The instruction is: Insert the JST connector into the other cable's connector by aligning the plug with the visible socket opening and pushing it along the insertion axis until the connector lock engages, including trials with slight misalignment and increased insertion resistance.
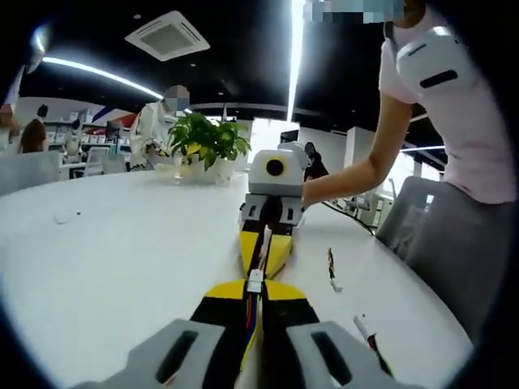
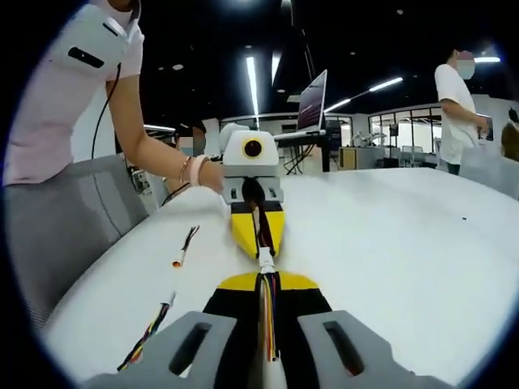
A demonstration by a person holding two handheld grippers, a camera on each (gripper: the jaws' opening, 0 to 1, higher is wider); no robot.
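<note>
Now, grippers: nose to nose over the white table, yellow tips almost touching.
Left gripper: jaws pressed together on a cable of coloured wires, white connector poking out just past the tips.
Right gripper: jaws likewise clamped on a second cable, orange, yellow and dark wires running back between the grey mounts.
Connectors: white plug sitting in the small gap between the two pairs of yellow tips, end to end with the opposite piece; whether fully seated, cannot tell.
Opposite view, left camera: right gripper facing in, tips pointed down the same line.
Opposite view, right camera: left gripper facing in, a hand with a bracelet wrapped behind it.
Spare cables: one short lead lying on the table beside the grippers, another nearer the table's edge.
Person: standing at the table's edge, pink top, arm reaching in.
Background: potted plant further along the table, laptop on a stand, people standing behind.
</note>
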